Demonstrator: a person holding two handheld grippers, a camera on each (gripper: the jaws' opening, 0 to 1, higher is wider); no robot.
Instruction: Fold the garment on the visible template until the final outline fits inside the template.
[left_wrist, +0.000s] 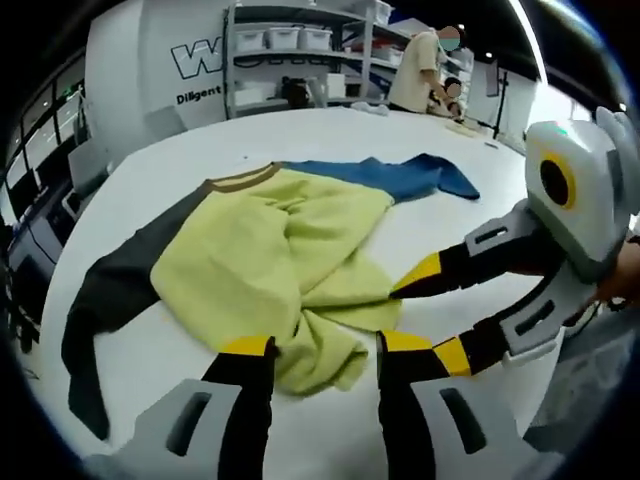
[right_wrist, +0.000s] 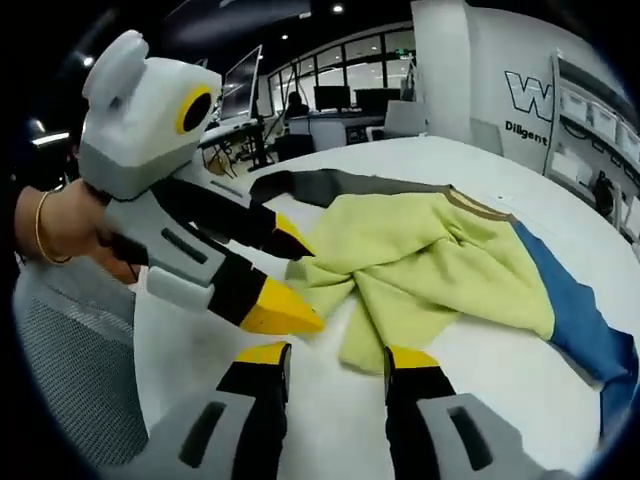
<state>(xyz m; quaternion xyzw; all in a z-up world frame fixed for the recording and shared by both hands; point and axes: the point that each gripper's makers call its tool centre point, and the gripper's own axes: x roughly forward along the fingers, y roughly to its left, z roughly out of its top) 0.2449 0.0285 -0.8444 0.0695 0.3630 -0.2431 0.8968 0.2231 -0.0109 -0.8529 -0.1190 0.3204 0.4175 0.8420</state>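
Yellow-green garment lies bunched; our 2 grippers, left and right, jaws parted and empty, must next grasp its hem.

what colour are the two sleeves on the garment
One sleeve is dark grey, the other sleeve blue; clearest in the left gripper view.

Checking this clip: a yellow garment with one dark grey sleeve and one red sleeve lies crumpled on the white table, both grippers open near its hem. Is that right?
Not quite. The sleeve opposite the dark grey sleeve is blue, not red; the left gripper view shows it best. The rest holds: the yellow garment lies crumpled on the white table, with the left gripper and right gripper open near its hem.
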